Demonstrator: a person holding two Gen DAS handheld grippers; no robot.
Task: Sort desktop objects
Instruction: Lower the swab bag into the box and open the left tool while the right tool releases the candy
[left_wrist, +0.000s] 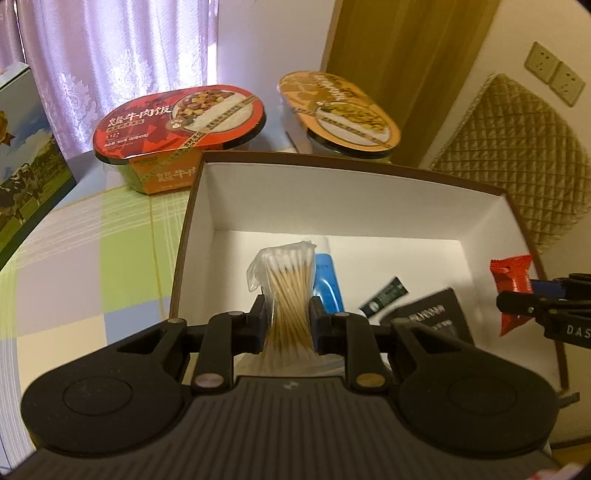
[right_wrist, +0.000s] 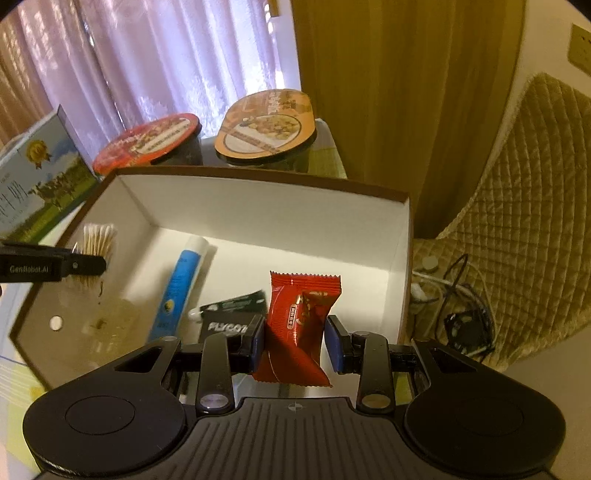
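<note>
Sorting was partly done. Inside the white box (right_wrist: 258, 206) already lay a blue tube (right_wrist: 181, 280), a small dark tube (right_wrist: 236, 301) and a black packet (right_wrist: 225, 326).

Left hand-held gripper (left_wrist: 287, 320) was clamped on a bag of cotton swabs (left_wrist: 286, 288), held over the box's left side. Right hand-held gripper (right_wrist: 295, 343) pinched a red snack packet (right_wrist: 299, 325) above the box's right half.

Both items remained to be released. Two meal bowls (left_wrist: 177, 122) and a carton (left_wrist: 26, 177) sat outside on the worktop (left_wrist: 74, 240); whether they belonged in the sort could not be judged.

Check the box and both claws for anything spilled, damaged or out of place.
Nothing stands out. The left claw pinches a bagged cotton swab bundle, the right claw a red snack packet, both intact over the open box.
</note>
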